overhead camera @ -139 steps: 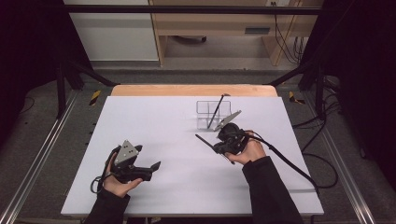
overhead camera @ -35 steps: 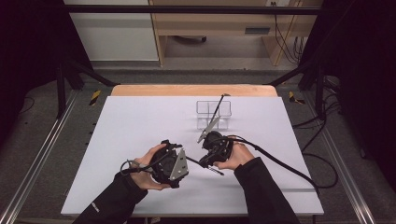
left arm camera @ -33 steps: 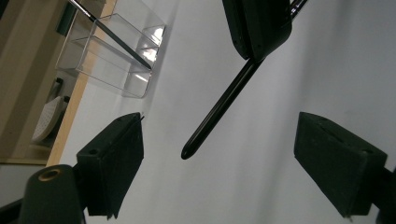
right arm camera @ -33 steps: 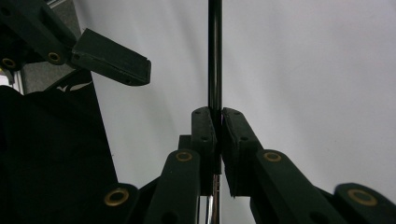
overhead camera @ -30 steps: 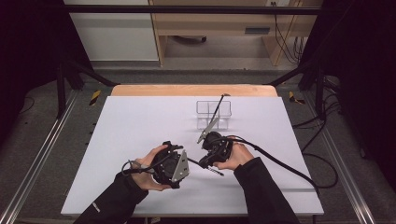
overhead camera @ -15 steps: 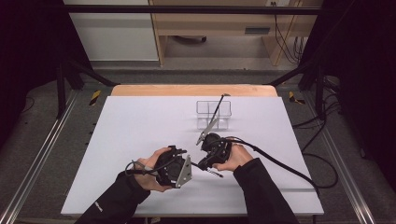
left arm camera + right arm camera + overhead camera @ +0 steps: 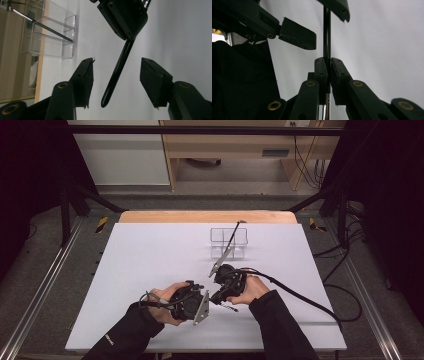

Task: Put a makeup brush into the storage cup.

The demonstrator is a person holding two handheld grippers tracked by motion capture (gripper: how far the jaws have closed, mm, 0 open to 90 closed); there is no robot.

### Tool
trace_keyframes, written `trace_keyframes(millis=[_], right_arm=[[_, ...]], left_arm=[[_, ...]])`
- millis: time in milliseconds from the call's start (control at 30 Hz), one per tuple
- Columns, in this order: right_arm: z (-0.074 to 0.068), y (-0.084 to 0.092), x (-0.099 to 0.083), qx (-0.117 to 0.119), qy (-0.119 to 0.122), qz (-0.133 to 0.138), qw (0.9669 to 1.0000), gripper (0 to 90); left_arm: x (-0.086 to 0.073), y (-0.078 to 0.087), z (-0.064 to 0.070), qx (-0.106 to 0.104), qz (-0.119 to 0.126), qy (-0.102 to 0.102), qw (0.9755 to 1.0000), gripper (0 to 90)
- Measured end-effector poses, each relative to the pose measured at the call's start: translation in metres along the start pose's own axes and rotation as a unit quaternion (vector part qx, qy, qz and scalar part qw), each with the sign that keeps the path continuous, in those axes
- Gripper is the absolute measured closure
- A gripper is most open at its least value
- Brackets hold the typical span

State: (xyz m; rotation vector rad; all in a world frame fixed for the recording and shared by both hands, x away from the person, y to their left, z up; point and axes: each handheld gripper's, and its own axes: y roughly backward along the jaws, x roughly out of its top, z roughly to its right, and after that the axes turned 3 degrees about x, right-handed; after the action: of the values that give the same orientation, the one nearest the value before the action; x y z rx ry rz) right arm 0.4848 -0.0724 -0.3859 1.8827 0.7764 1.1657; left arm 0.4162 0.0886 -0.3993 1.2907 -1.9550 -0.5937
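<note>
left gripper (image 7: 116, 82) jaws closing around black rod (image 7: 117, 72).

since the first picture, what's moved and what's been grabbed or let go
The left hand-held gripper moved from the table's left side to the middle, beside the right hand-held gripper. Its jaws have just been closing around the free end of the black pen, with the pads not yet touching it. The right hand-held gripper shifted slightly toward the person, shut on the pen throughout. The clear organizer, with another pen leaning in it, stayed put.

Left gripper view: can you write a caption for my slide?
Left gripper, jaws closing around a black pen gripped by the right gripper, clear organizer behind.
</note>
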Motion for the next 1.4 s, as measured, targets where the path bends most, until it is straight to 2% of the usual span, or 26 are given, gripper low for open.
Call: trace_keyframes(millis=[267, 733, 1100, 1400], right_arm=[[0.0, -0.002, 0.0, 0.004, 0.002, -0.005, 1.0, 84.4], [-0.002, -0.007, 0.001, 0.014, 0.006, -0.015, 0.9998, 84.4], [-0.002, -0.008, 0.001, 0.02, 0.009, -0.015, 0.9997, 84.2], [-0.002, -0.006, 0.001, 0.017, 0.011, -0.005, 0.9998, 83.4]], left_arm=[[0.002, -0.003, 0.002, -0.011, -0.006, -0.019, 0.9997, 58.4], [0.006, -0.005, 0.007, -0.02, -0.017, -0.059, 0.9979, 76.7], [0.005, -0.005, 0.009, -0.029, -0.021, -0.081, 0.9961, 81.8], [0.005, -0.004, 0.011, -0.025, -0.022, -0.083, 0.996, 83.2]])
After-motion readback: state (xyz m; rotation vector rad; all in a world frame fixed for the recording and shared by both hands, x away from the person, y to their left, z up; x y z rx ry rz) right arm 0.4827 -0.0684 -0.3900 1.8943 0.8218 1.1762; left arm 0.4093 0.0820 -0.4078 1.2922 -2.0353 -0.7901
